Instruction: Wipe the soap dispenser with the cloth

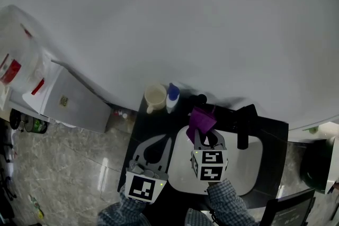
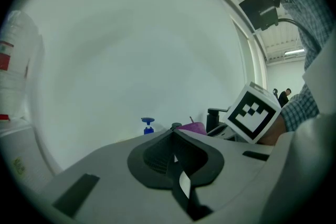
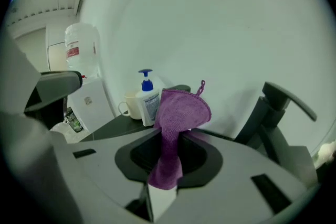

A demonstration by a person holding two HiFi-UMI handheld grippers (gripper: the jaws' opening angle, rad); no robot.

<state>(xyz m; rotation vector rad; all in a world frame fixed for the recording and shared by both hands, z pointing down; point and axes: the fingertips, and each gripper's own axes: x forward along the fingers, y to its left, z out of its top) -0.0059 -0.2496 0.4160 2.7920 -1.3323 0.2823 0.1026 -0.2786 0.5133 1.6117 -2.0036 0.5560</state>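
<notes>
**Cloth clamped in right fingers, dispenser ahead-left, no contact yet**

Head view: the right gripper (image 1: pixel 202 134) has its fingers clamped on the purple cloth (image 1: pixel 202 118), which bunches up past the fingertips. The soap dispenser (image 1: pixel 172 98) stands upright on the dark desk (image 1: pixel 135 124), ahead and left of those fingers and apart from the cloth. A mug (image 1: pixel 154 97) sits just left of it. The left gripper (image 1: pixel 166 139) is beside the right one, with the dispenser roughly dead ahead of its fingers. The white sink (image 1: pixel 249 161) lies under and right of the right fingers, and the black faucet (image 1: pixel 244 124) is to their right.

Left gripper view: fingers pressed together, nothing between them. Only the dispenser's blue pump head (image 2: pixel 147 124) shows over the fingertips, slightly left. The right gripper's marker cube (image 2: pixel 252 113) is off to the right.

Right gripper view: the cloth (image 3: pixel 181 110) is pinched between the fingers, with a fold standing above the tips and a tail hanging below. The dispenser (image 3: pixel 147 99) is beyond the fingers, just left of the cloth's edge, its long axis vertical.

My read: the wipe needs a short forward-left push of the right fingers, then strokes up and down the body. The left fingers are free and about as near. A light pump bottle could tip, so they could steady it.
</notes>
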